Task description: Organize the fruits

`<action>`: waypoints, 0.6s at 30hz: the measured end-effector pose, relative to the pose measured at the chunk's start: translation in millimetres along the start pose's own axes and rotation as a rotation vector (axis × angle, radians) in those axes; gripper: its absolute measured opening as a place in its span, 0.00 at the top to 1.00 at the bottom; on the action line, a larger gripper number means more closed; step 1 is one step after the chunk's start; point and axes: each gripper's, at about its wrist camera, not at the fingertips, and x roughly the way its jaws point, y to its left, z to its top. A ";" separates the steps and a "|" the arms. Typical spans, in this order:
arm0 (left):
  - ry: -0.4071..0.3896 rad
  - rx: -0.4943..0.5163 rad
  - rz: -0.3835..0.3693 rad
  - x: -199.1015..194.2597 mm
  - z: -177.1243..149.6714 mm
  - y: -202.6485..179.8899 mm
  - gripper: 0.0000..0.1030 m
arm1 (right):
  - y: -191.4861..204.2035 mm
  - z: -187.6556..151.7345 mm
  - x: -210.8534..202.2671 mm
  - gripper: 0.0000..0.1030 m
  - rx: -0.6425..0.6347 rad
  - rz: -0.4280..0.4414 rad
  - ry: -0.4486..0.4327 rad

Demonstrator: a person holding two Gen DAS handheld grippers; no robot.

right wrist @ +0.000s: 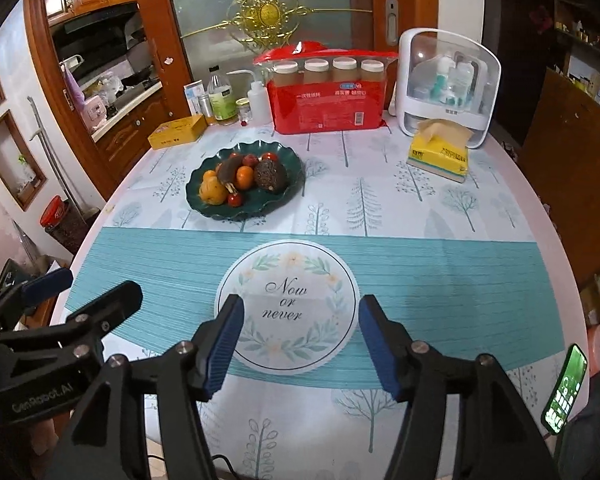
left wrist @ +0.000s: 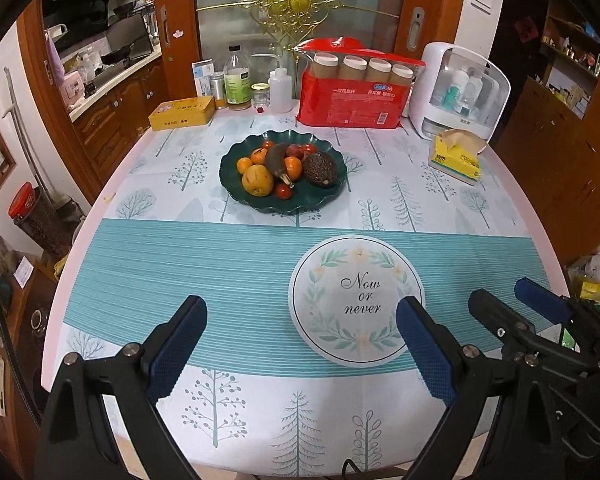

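Note:
A dark green scalloped plate (left wrist: 236, 192) sits mid-table, also in the right wrist view (right wrist: 204, 208). It holds a yellow pear (left wrist: 257, 180), small oranges (left wrist: 293, 168), red cherry tomatoes (left wrist: 284, 191), a blackened banana (left wrist: 275, 160) and a dark avocado (left wrist: 320, 169). My left gripper (left wrist: 300, 344) is open and empty, near the table's front edge, well short of the plate. My right gripper (right wrist: 298, 344) is open and empty over the round "Now or never" print (right wrist: 288, 300). Each gripper shows at the edge of the other's view.
Along the back stand a yellow tin (left wrist: 182, 113), bottles (left wrist: 236, 80), a red cup pack (left wrist: 352, 92), a white storage case (left wrist: 460, 88) and a yellow tissue pack (left wrist: 456, 156). A phone (right wrist: 564, 388) lies at the right front edge.

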 end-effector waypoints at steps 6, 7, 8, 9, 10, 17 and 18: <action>-0.001 -0.001 0.009 -0.6 0.7 0.4 0.08 | 1.7 0.8 -0.4 0.42 -0.001 -0.008 -0.006; -0.001 -0.001 0.010 -0.6 1.0 0.8 0.08 | 2.0 1.3 -0.5 0.42 -0.003 -0.009 -0.008; -0.001 -0.001 0.011 -0.4 1.3 1.0 0.08 | 2.0 1.6 -0.5 0.42 -0.003 -0.008 -0.009; -0.001 0.000 0.012 -0.5 1.5 1.4 0.08 | 2.2 1.3 -0.5 0.42 -0.002 -0.009 -0.009; -0.002 0.000 0.013 -0.1 1.9 0.9 0.08 | 2.3 1.5 -0.5 0.42 -0.003 -0.010 -0.009; -0.002 0.002 0.013 0.8 2.3 1.4 0.08 | 2.6 2.6 -0.4 0.42 -0.002 -0.009 -0.008; -0.002 0.002 0.014 0.7 2.2 1.1 0.08 | 2.5 2.4 -0.3 0.42 -0.003 -0.010 -0.009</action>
